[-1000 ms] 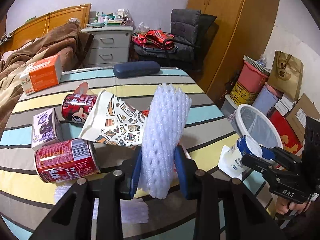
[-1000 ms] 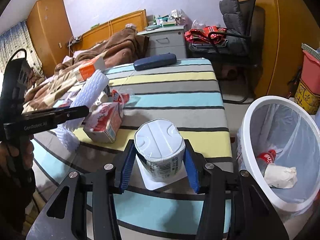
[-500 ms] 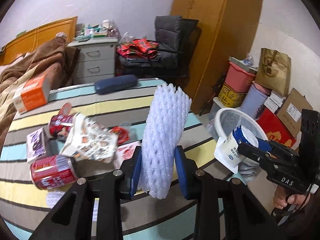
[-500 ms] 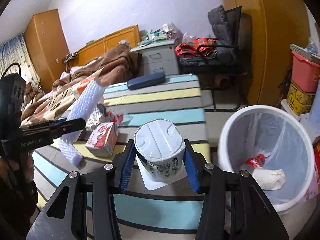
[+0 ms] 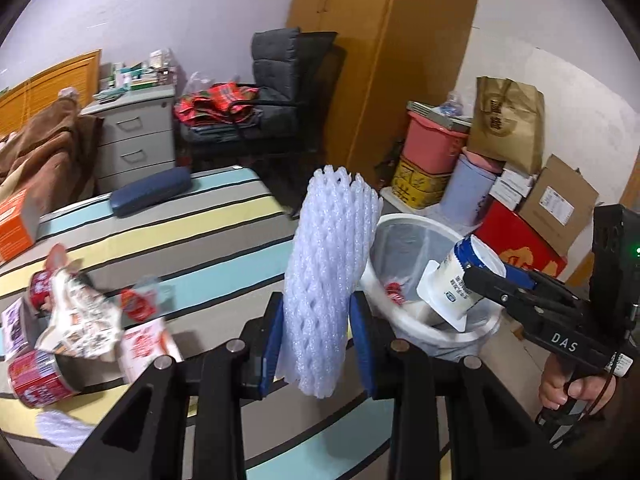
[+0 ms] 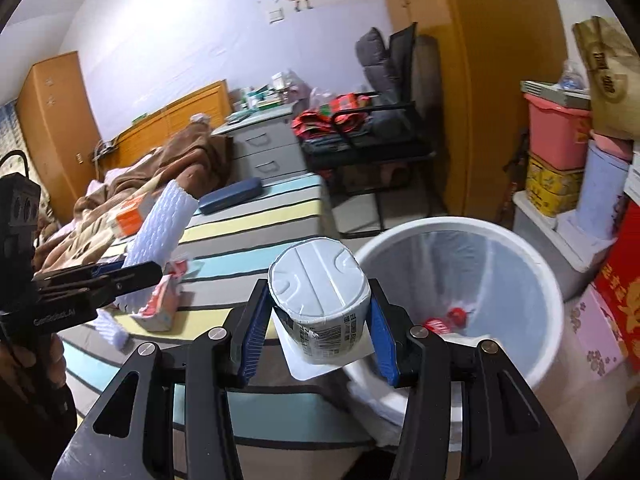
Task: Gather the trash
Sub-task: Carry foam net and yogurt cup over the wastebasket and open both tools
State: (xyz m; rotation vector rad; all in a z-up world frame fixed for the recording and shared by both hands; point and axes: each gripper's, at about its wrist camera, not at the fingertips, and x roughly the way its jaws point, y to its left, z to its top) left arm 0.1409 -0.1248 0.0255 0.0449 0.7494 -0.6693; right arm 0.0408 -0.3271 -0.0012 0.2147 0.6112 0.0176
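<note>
My left gripper [image 5: 316, 340] is shut on a white foam net sleeve [image 5: 330, 264] that stands upright between its blue pads, above the table's right edge. My right gripper [image 6: 318, 332] is shut on a white yogurt cup [image 6: 320, 296], bottom up, beside the rim of the white trash bin [image 6: 532, 256]. The left wrist view shows the same cup [image 5: 456, 284] held over the bin [image 5: 384, 288]. The right wrist view shows the foam sleeve [image 6: 160, 232] at left. Red and white trash lies in the bin.
On the striped table [image 5: 192, 240] lie red cans [image 5: 36, 372], a patterned paper bag [image 5: 76, 324], small cartons, an orange box [image 5: 16, 224] and a blue case [image 5: 152, 190]. Boxes, tubs and a paper bag [image 5: 508, 124] are stacked behind the bin. A chair [image 5: 276, 96] stands beyond.
Both grippers have moved right and a little up with their loads, from over the table toward the bin. The cup now hangs at the bin's rim.
</note>
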